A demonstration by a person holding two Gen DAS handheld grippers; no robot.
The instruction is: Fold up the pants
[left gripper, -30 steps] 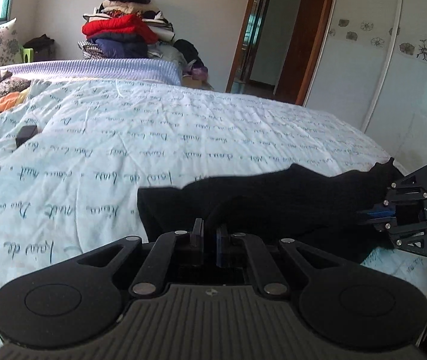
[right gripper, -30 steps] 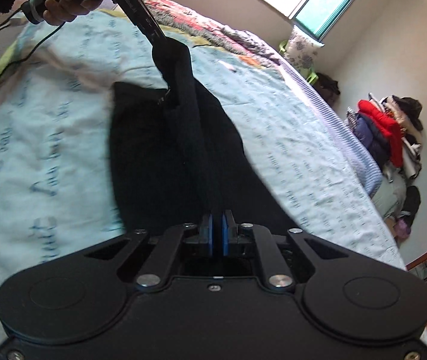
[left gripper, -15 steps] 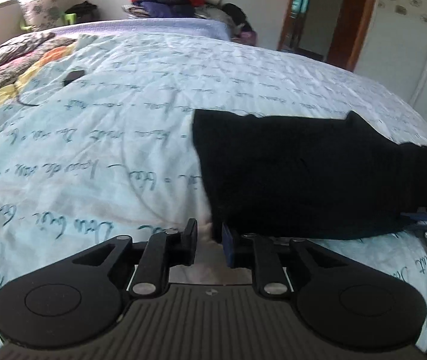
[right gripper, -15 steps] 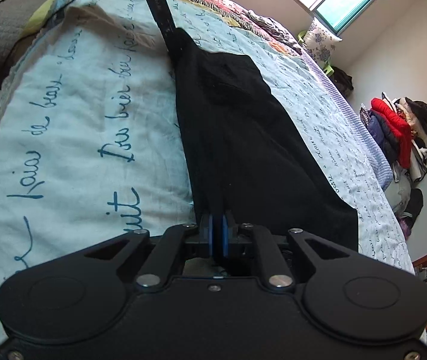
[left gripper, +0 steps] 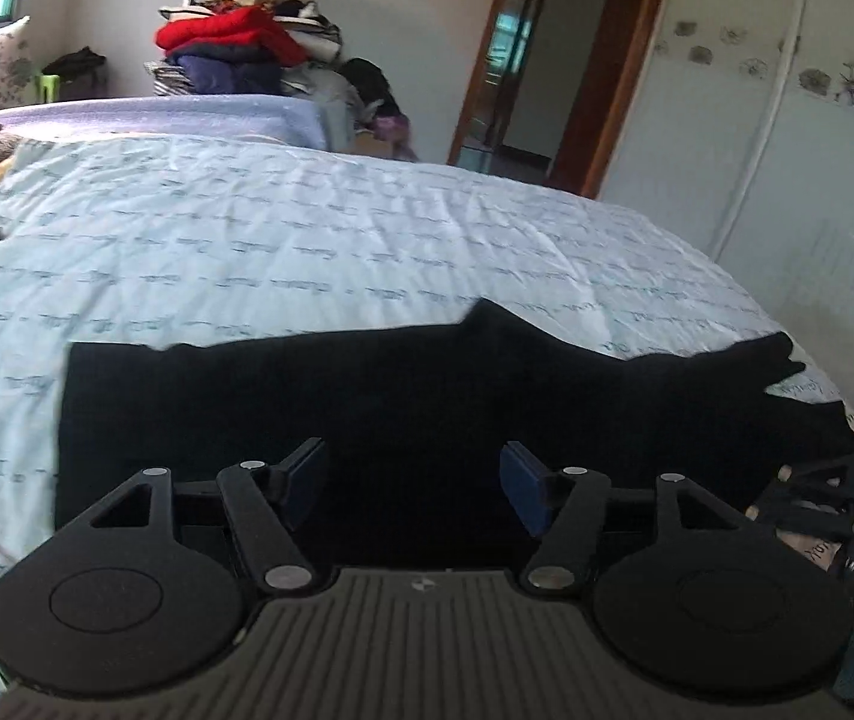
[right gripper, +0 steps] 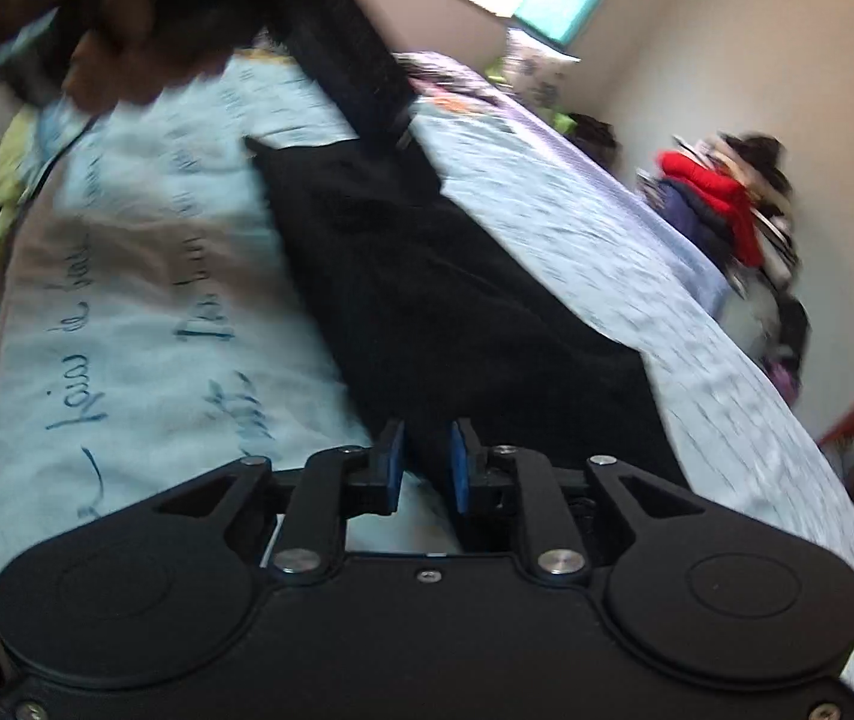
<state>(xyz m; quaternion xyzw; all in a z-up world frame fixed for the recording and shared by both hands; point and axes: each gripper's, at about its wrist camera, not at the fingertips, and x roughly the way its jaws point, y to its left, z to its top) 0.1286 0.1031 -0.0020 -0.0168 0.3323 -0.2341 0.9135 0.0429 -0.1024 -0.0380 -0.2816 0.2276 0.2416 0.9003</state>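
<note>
Pants (left gripper: 403, 396): black, lying flat on the bed (left gripper: 307, 240), folded into one long strip; near long edge runs close to the bed's front edge
Long axis: runs left-right across the left wrist view; in the right wrist view it runs away from you toward the other hand, so the two tongs sit at opposite ends of the strip
Left tongs (left gripper: 412, 483): jaws opening, spread wide; no pinch, cloth lies beyond and below the pads, just ahead of the tips; judging by the square corner, you are at one short end
Right tongs (right gripper: 425, 465): jaws opening, only a narrow gap so far; dark cloth shows in the gap, pads not visibly pressing on it; view is blurred, so contact is uncertain
Nearer hand: each is at its own end; neither is near the middle
Next move, my read: the fold goes along the long axis, one end carried over to the other; take both corners of one short end
</note>
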